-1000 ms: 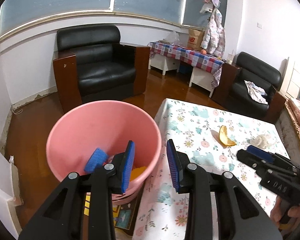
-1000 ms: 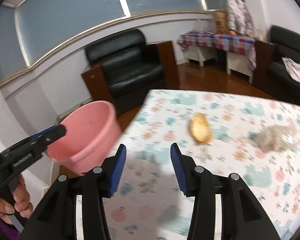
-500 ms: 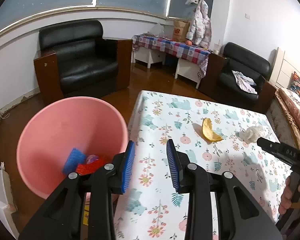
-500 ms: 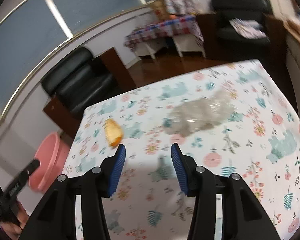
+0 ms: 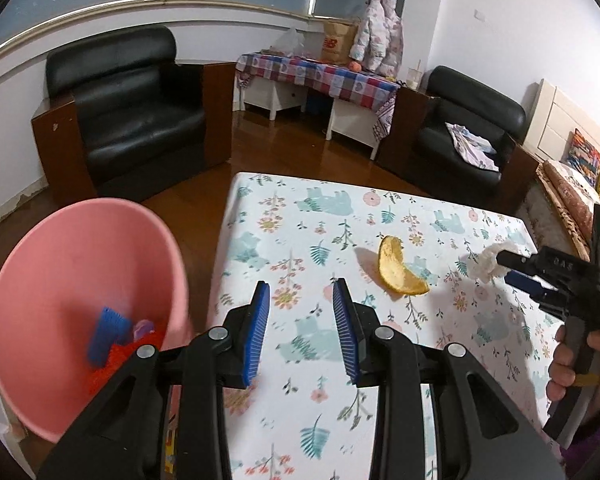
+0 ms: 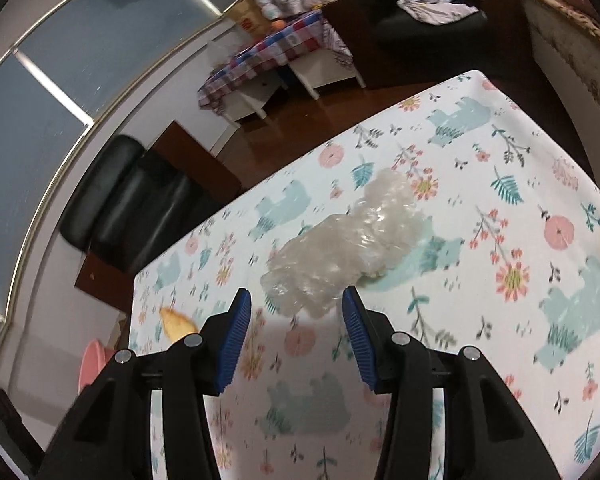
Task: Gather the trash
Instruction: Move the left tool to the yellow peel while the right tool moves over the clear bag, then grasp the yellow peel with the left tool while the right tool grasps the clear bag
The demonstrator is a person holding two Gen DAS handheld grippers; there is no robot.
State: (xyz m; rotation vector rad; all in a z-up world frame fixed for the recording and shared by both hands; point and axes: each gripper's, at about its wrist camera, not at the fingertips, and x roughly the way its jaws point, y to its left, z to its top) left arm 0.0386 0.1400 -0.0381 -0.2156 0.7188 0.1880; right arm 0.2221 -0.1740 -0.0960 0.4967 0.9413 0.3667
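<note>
From my seat at the controls, the left gripper (image 5: pixel 302 308) hung over the near part of the table (image 5: pixel 324 360), its blue pads parted with nothing between them but the flowered cloth. Just off the table's left edge stood the pink bucket (image 5: pixel 80 264), with a blue piece (image 5: pixel 108 332), something red (image 5: pixel 120 356) and a small purple scrap in its bottom; I could not tell what those scraps were, as that corner was blurred. An orange peel (image 5: pixel 398 270) lay curled on the cloth beyond the left pads and to their right, well apart from them.

My right gripper (image 6: pixel 296 320) pointed down at a crumpled wad of clear plastic wrap (image 6: pixel 348 248). Its jaws stood apart, and the near end of the wad sat in line with the gap between the pads, though neither pad pressed on it and I saw cloth on both sides. In the left camera, that gripper's tips (image 5: pixel 504 264) reached the same whitish wad (image 5: pixel 486 260) near the table's right edge, and a hand (image 5: pixel 580 360) gripped its handle. The peel (image 6: pixel 178 324) showed at the far left of the right camera, partly hidden behind the left finger, with a sliver of the bucket (image 6: pixel 90 364) below it.
</note>
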